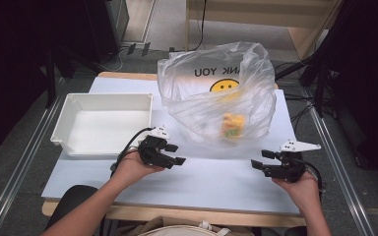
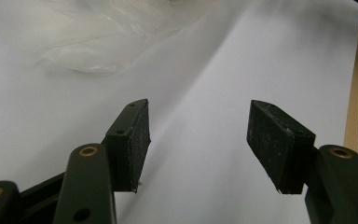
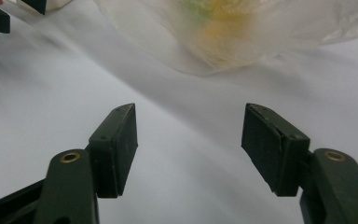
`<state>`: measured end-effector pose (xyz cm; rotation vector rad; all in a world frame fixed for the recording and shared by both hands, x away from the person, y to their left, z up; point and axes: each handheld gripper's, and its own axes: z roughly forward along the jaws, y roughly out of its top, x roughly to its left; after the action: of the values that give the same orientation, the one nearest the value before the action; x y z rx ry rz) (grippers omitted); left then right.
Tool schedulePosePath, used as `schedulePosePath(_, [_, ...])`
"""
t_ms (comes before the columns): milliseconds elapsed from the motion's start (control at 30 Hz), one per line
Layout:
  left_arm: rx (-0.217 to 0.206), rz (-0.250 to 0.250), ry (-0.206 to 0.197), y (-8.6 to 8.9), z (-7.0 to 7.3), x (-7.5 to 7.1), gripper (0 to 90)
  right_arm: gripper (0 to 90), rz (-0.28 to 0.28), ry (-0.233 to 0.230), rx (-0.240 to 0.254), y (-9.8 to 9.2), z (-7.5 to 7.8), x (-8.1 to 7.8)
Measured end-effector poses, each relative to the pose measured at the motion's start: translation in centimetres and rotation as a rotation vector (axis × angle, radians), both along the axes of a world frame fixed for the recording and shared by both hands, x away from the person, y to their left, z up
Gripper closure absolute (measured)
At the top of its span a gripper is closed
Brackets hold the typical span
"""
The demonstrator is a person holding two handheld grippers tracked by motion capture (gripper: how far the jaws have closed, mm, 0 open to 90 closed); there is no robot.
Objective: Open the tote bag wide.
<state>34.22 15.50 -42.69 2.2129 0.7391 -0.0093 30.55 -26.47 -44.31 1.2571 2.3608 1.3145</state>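
Work in hand: a toy is judged to be due out of the plastic bag [image 1: 216, 93], with the white bin [image 1: 103, 123] as the likely place for it; neither step is seen as begun.
Bag: it is seen standing crumpled on the white table [image 1: 202, 182], toward the far side, its mouth gathered upward and a smiley print on its far wall.
Toy in bag: a yellow and green toy [image 1: 232, 125] is made out through the plastic, low in the bag on the side nearer the right hand; in the right gripper view it is blurred to a yellow-green patch [image 3: 214, 23].
Bin: nothing is seen inside it; it is set just left of the bag.
Left gripper [image 1: 170, 156]: held above the table between bin and bag, jaws spread wide, nothing between them; only bare table is seen between the pads [image 2: 130, 140].
Right gripper [image 1: 262, 164]: held near the front right of the bag but apart from it, jaws fully spread and nothing gripped.
Done so far: nothing that can be read from the layout.
Left to do: the bag is to be opened or steadied, the toy taken out and put down.
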Motion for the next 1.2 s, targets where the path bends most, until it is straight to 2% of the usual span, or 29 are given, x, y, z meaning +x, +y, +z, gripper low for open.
schedulePosePath(67, [-0.005,0.008,0.001,0.04,-0.05,0.09,38.9,37.3,-0.001,0.017,0.011,-0.19,-0.10,0.12])
schedulePosePath(233, [-0.007,0.012,0.001,0.07,-0.06,0.15,37.8,37.8,-0.004,-0.010,-0.019,-0.19,-0.06,-0.03])
schedulePosePath(400, [-0.021,0.017,0.005,0.21,0.00,0.23,36.3,38.0,0.000,-0.035,-0.026,-0.10,0.08,-0.06])
schedulePosePath(733, [-0.020,0.035,-0.003,0.27,0.00,0.34,32.5,37.9,-0.004,-0.031,-0.028,-0.14,0.01,-0.01])
schedulePosePath(1200, [-0.013,0.036,0.002,0.33,0.04,0.31,36.9,37.9,-0.004,-0.036,-0.026,-0.31,-0.04,0.03])
